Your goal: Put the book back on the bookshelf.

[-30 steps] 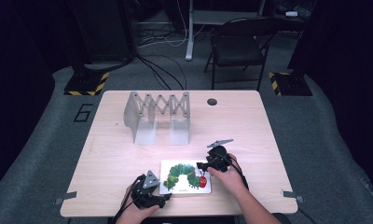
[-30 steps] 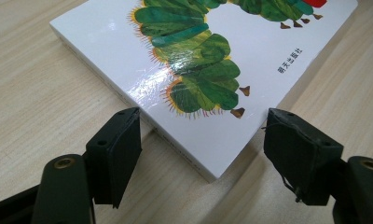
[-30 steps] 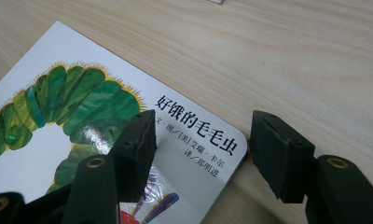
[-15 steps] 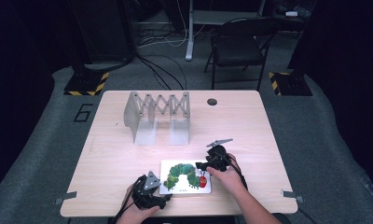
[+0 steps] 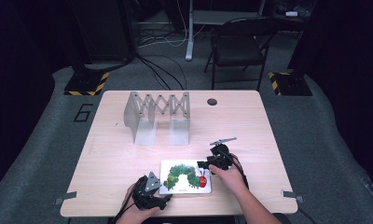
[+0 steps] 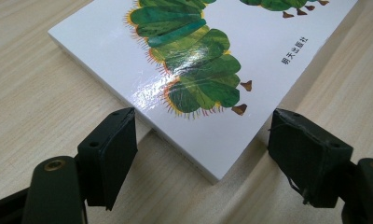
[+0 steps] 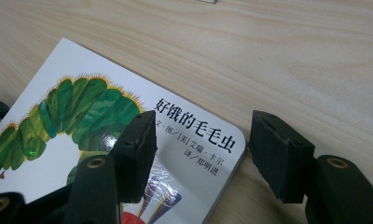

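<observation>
Lying flat near the front edge of the table [image 5: 114, 154], the book [image 5: 184, 176] shows a white cover with a green caterpillar. The only holder on the table is the grey folding rack [image 5: 157, 114], standing well behind the book with its slots unoccupied. The left gripper [image 5: 153, 198] sits at the book's near left corner; the left gripper view shows that corner [image 6: 212, 172] between the two black jaws, which stand apart with no pad pressing on the book. The right gripper [image 5: 208, 164] is at the book's right end; in the right gripper view its jaws have just been closing, one hanging over the cover and the other beside the book's rounded corner [image 7: 233, 140], a gap showing there. That view shows printed Chinese characters on the cover, unreadable from above. The high view takes in a folding chair [image 5: 240, 44] beyond the table.
</observation>
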